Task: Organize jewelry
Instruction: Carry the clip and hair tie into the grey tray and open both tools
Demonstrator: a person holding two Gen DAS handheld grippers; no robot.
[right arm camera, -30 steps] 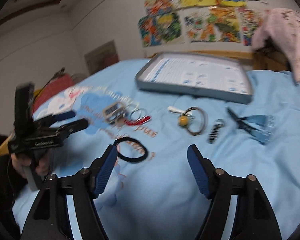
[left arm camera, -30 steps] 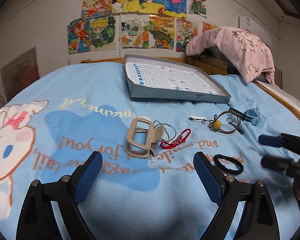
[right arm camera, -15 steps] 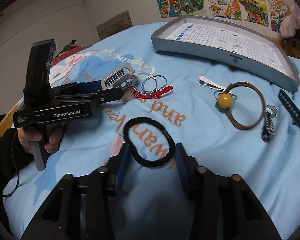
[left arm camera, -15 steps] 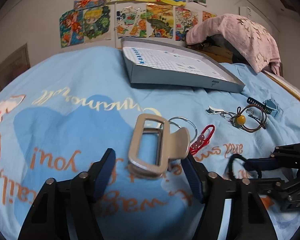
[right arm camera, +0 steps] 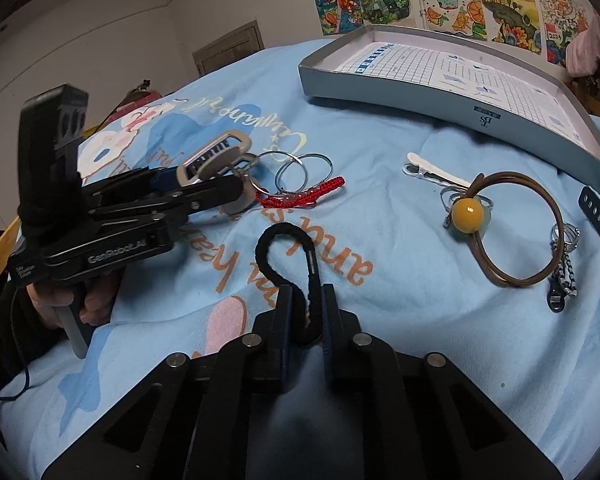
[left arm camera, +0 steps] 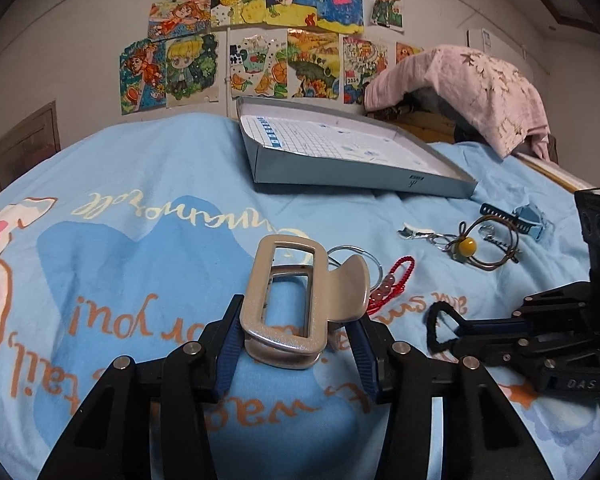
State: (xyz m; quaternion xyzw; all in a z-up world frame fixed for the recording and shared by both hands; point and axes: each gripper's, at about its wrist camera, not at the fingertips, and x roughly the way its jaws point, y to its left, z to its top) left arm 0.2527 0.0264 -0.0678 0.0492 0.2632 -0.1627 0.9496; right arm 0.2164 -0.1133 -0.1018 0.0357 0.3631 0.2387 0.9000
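Gripping: left gripper (left arm camera: 296, 344) pinches the hair claw (left arm camera: 300, 300), near side of the box (left arm camera: 364, 172).
Right gripper (right arm camera: 306, 320): squeezing the black hair tie (right arm camera: 288, 256), also near side of the box.

1. The right tool (right arm camera: 305, 312) pinches a black hair tie (right arm camera: 288, 256), squeezing it into a narrow loop on the blue bedspread (right arm camera: 400, 320).
2. The left tool (right arm camera: 204, 188) clamps a beige claw clip (right arm camera: 216, 156).
3. Silver rings (right arm camera: 300, 168) and a red bracelet (right arm camera: 304, 196) lie beside the clip.
4. A brown hair tie with a yellow bead (right arm camera: 469, 213) lies near the grey box lid (right arm camera: 440, 100).
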